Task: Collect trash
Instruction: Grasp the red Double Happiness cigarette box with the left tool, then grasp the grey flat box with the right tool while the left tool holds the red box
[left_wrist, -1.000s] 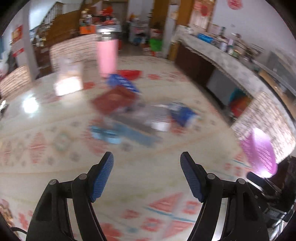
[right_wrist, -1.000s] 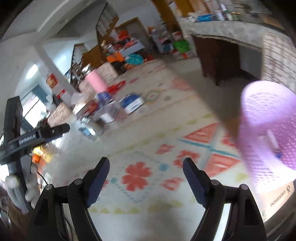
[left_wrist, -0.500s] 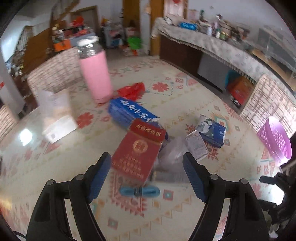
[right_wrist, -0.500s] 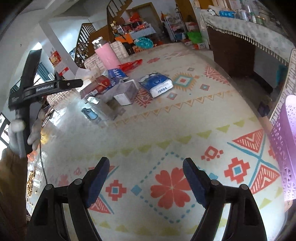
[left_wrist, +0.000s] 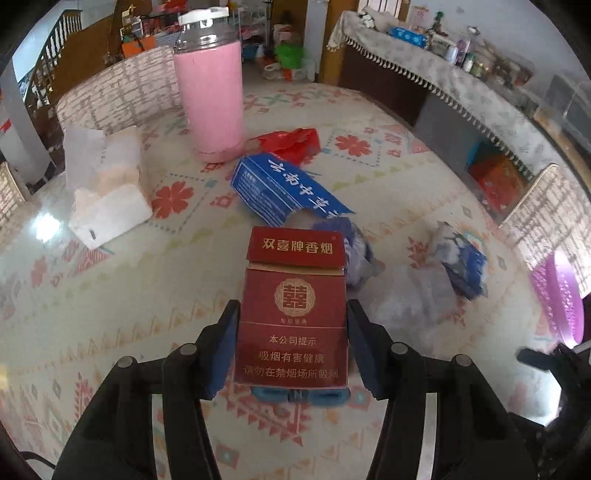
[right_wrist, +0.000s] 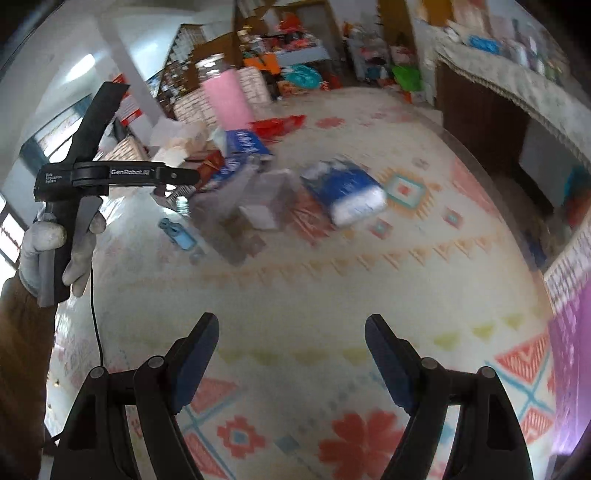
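My left gripper (left_wrist: 291, 343) has its two fingers on either side of a red cigarette carton (left_wrist: 293, 306) with gold print; the pads touch or nearly touch its sides. Behind it lie a torn blue carton (left_wrist: 280, 184), a red plastic bag (left_wrist: 290, 142), a blue tissue pack (left_wrist: 461, 264) and clear plastic wrap (left_wrist: 417, 291). My right gripper (right_wrist: 291, 354) is open and empty above the patterned tablecloth, well short of the trash pile (right_wrist: 255, 192). The purple basket (right_wrist: 570, 354) is at the right edge.
A tall pink bottle (left_wrist: 208, 92) stands at the back. A white tissue box (left_wrist: 107, 199) sits at the left. A blue clip (left_wrist: 301, 395) lies under the carton. A counter (left_wrist: 461, 85) runs along the right. The basket also shows in the left view (left_wrist: 557, 295).
My left gripper moved forward and down onto the red carton and narrowed around it. The right gripper swung toward the trash pile, so the basket slid to the frame's right edge.
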